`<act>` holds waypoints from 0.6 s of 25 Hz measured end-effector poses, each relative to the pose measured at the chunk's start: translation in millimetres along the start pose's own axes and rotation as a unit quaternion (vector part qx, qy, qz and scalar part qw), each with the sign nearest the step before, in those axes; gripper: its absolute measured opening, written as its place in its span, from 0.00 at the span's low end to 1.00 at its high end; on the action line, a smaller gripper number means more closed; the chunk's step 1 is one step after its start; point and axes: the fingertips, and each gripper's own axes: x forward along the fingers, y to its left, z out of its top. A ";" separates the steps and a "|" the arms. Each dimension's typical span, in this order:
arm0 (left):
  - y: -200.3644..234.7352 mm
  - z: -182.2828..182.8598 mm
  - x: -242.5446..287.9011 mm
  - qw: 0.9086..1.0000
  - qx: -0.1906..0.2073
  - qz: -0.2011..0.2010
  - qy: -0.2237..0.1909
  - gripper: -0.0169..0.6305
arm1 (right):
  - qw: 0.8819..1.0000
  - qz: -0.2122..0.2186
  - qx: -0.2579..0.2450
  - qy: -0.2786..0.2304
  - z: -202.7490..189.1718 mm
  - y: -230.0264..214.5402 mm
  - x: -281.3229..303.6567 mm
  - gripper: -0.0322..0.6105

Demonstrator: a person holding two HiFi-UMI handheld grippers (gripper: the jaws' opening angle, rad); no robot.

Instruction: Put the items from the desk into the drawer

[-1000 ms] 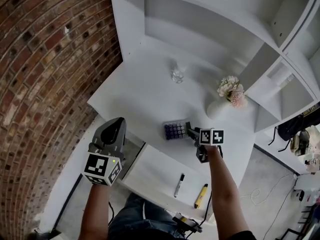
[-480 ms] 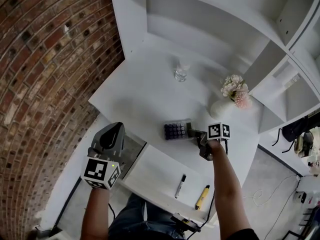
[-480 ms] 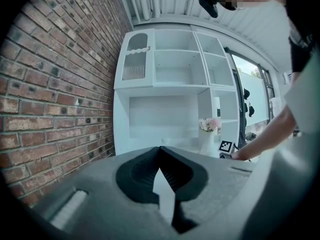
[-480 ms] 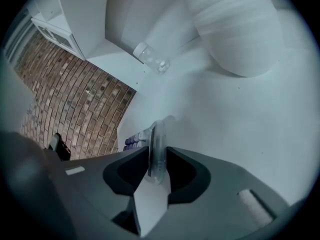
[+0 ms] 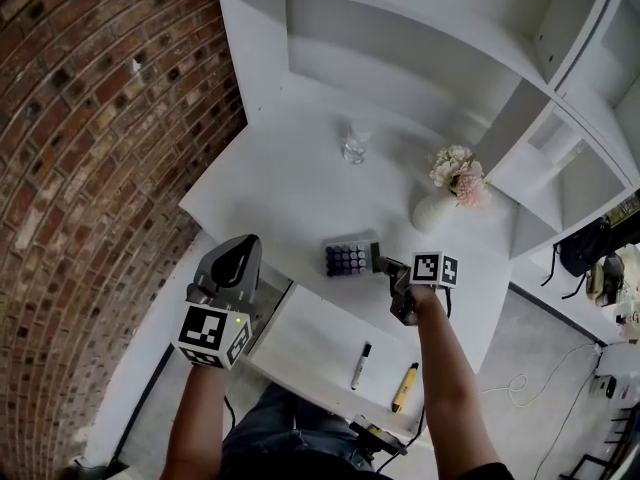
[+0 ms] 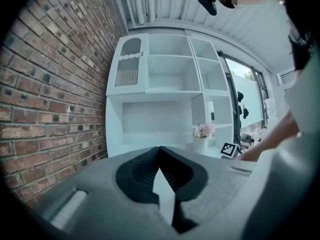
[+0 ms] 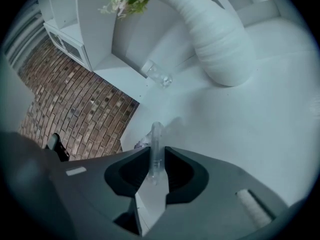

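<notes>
- Right gripper view: the right gripper (image 7: 155, 153) has just been closing its jaws; they now stand narrow, pinching the clear rim of the box (image 7: 155, 134).
- Head view: the box (image 5: 349, 259) lies near the table's (image 5: 280, 198) front edge.
- The left gripper (image 5: 241, 250) hangs off the front-left edge, jaws together and empty.
- The open drawer (image 5: 305, 343) below the front edge holds a marker (image 5: 360, 366) and a yellow pen (image 5: 403, 389).

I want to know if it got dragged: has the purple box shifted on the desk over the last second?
No. The purple box lies just as far down-left of the white vase as before.
</notes>
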 end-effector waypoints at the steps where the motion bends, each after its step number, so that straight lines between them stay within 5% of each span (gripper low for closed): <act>1: -2.4 3.1 -0.2 1.000 0.001 -0.003 -0.003 0.03 | 1.000 0.000 0.001 -0.010 -0.2 3.4 -4.1 0.21; 15: -26.8 23.4 -10.4 0.998 0.005 -0.047 -0.035 0.03 | 0.996 0.018 -0.018 -0.088 -22.4 58.9 -62.9 0.21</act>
